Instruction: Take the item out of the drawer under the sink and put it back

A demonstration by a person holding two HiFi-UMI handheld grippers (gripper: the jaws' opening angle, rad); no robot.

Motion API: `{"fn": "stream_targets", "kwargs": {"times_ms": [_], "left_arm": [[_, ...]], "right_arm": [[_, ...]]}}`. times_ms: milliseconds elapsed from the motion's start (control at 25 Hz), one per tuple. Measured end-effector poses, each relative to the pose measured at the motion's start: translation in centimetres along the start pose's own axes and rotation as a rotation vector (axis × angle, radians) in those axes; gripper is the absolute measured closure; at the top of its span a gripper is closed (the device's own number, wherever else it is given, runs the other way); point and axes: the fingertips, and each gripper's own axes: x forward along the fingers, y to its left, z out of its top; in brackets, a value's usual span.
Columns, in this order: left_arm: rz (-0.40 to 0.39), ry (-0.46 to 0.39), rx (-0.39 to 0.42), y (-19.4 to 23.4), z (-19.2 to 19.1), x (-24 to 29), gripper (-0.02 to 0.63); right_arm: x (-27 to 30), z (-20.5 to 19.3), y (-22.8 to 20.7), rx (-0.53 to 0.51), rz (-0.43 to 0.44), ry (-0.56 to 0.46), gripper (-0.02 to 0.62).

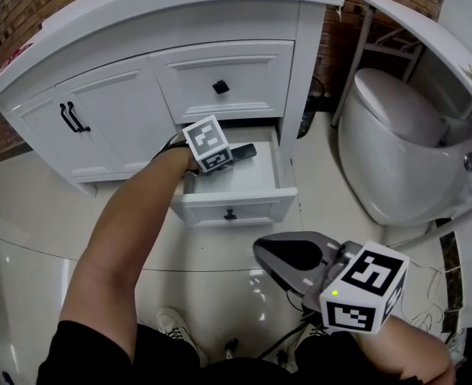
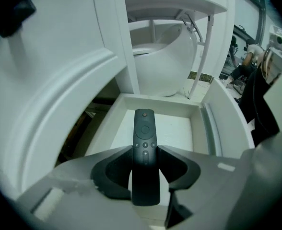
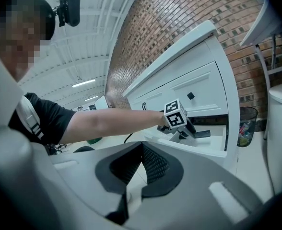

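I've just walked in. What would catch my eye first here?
A black remote, clamped in the left gripper's jaws, hangs over the open drawer of a white cabinet. The right gripper is held low, near the person, jaws together and empty. A white toilet stands to the right of the cabinet.

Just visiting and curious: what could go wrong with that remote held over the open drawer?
The jaws pinch the remote only by its slim sides, so it might slip and drop into the drawer. Its free end sticks out near the cabinet front and could knock against it.
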Motion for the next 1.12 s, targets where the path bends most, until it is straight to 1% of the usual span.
{"fn": "stream_targets", "kwargs": {"times_ms": [200,360,440,640,840,1000,1120], "left_arm": [[0.079,-0.077,-0.03,0.3,0.8,-4.8,0.439],[0.131,-0.172,-0.036,-0.7,1.7,-9.0,0.439],[0.15,-0.206,-0.03,-1.5,1.8,-10.9,0.439],[0.164,-0.276,-0.018,-4.1,1.8,-14.2,0.44],[0.175,-0.376,-0.044,-7.3,1.6,-17.4,0.439],[0.185,-0.493,-0.062,-10.6,1.2,-20.5,0.439],[0.188,-0.603,-0.115,-12.9,0.6,-22.3,0.439]], "right_arm": [[0.0,0.4,0.2,-0.029,-0.022,-0.004,0.592],[-0.2,0.3,-0.7,-0.072,-0.076,0.007,0.592],[-0.3,0.3,-1.3,-0.072,-0.097,0.003,0.592],[-0.5,0.5,-1.6,-0.066,-0.129,-0.009,0.592],[-0.5,0.5,-1.0,-0.08,-0.134,-0.018,0.592],[-0.5,0.2,-0.6,-0.087,-0.134,-0.016,0.592],[-0.8,0.0,0.1,-0.089,-0.125,-0.014,0.592]]}}
